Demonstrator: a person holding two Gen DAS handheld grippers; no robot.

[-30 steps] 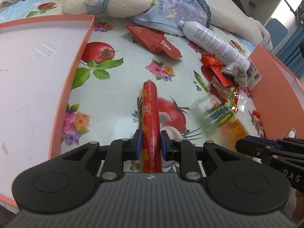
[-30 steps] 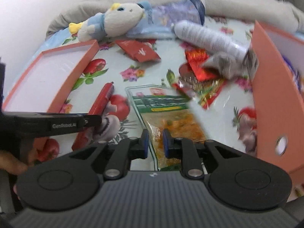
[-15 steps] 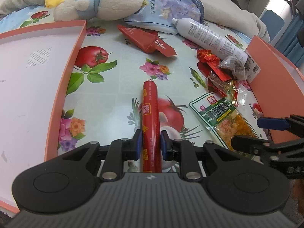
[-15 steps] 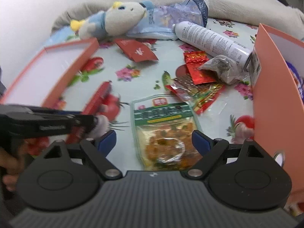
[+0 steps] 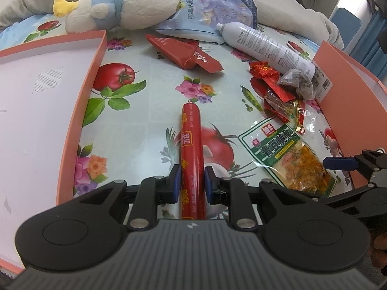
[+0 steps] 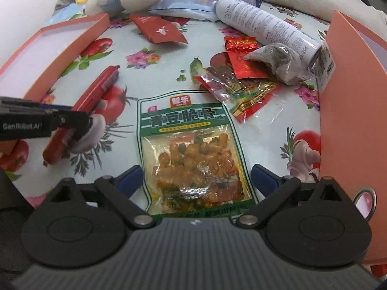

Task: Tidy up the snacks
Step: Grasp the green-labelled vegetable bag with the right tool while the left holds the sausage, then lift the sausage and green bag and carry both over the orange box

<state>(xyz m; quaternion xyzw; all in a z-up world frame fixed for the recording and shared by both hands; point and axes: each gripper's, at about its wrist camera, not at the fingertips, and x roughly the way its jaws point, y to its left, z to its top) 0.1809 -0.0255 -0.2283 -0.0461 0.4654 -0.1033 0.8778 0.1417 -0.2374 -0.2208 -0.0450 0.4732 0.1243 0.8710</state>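
Left claw (image 5: 191,184) tight on sausage (image 5: 191,145) (right claw (image 6: 197,181) wide, empty)

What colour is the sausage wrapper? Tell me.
Red with yellow print; the sausage shows best in the left wrist view.

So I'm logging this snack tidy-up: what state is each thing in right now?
Left tool: shut on the red sausage.
Right tool: open, just opened, astride the green pouch lying flat.
White bottle: on its side.
Left orange box: open, nothing visible inside.
Plush toy: lying down.
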